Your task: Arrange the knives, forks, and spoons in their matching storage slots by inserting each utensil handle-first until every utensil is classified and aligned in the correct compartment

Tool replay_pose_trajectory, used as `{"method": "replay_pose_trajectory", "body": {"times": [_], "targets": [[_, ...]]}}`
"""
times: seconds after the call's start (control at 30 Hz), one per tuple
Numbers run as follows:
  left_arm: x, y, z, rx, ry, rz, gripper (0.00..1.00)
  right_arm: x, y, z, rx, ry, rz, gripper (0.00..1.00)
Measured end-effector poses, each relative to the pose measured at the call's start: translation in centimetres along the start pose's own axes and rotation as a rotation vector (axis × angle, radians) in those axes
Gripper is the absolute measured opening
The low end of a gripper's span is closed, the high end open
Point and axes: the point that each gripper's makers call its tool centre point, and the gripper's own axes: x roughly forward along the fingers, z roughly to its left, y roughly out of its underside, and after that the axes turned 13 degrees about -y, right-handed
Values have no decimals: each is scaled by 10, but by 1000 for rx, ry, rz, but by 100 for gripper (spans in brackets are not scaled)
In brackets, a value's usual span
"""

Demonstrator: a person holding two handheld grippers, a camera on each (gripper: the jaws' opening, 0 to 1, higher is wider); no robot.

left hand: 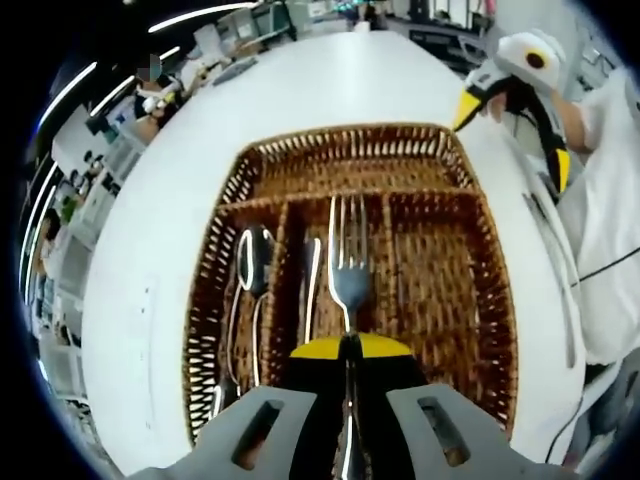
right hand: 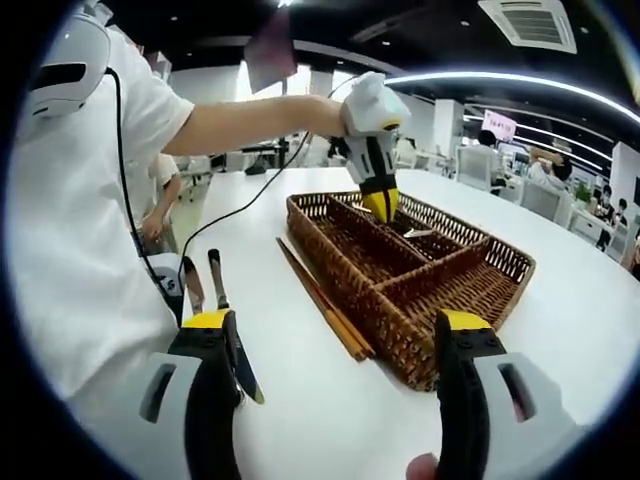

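In the left gripper view a silver fork (left hand: 348, 265) points tines-forward over the middle slot of the woven basket (left hand: 450, 300), and my left gripper (left hand: 350, 350) is shut on its handle. Two spoons (left hand: 250, 265) lie in the leftmost slot, and another utensil (left hand: 312, 285) lies in the slot beside it. In the right gripper view my left gripper (right hand: 378, 200) reaches down into the basket (right hand: 410, 330). My right gripper (right hand: 335, 390) is open above the table with nothing between its jaws. Two knives (right hand: 222, 300) lie on the table by its left jaw.
A pair of brown chopsticks (right hand: 322, 298) lies along the basket's near side. My right gripper (left hand: 470, 105) shows beyond the basket's far right corner. A person's white sleeve (right hand: 90, 200) and a black cable (right hand: 240, 205) are on the left. The white table (left hand: 330, 85) extends past the basket.
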Motion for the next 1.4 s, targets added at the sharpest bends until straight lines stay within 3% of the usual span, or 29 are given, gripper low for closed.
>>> {"method": "replay_pose_trajectory", "body": {"times": [0.7,1.4], "targets": [[24,15,6,-9,32,25,1,-1,4,-5,11,7,14,84],[32,21,3,37,50,43,2,-4,9,-7,21,19,17,84]]}}
